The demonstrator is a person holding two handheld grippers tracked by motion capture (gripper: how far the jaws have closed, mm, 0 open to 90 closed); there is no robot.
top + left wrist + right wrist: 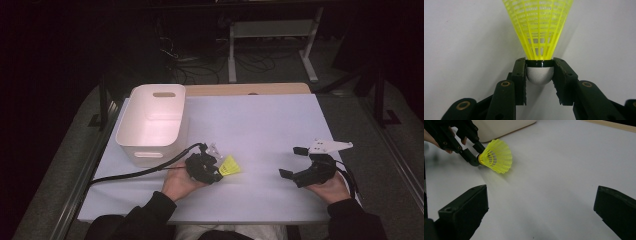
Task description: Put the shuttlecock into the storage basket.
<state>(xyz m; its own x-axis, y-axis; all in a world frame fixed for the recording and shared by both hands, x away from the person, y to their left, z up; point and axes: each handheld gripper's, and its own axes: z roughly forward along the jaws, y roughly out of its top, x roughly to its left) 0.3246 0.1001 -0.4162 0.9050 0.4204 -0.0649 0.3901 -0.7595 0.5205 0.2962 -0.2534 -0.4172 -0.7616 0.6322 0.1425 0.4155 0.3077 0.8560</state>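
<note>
A yellow plastic shuttlecock (pixel 229 165) lies low over the white table, near its front middle. My left gripper (pixel 216 173) is shut on its white cork head (pixel 540 74), the yellow skirt (pixel 538 27) pointing away from the jaws. In the right gripper view the shuttlecock (pixel 496 156) shows at upper left, held by the left gripper's black fingers (pixel 471 157). My right gripper (pixel 291 161) hovers at the front right of the table, wide open, with nothing between its jaws.
A white plastic bin (pixel 150 125) stands at the left of the table, just behind the left hand. The white sheet (pixel 265 125) covers the tabletop. A black cable (pixel 135 173) trails left from the left gripper. A metal stand (pixel 272 30) sits beyond the far edge.
</note>
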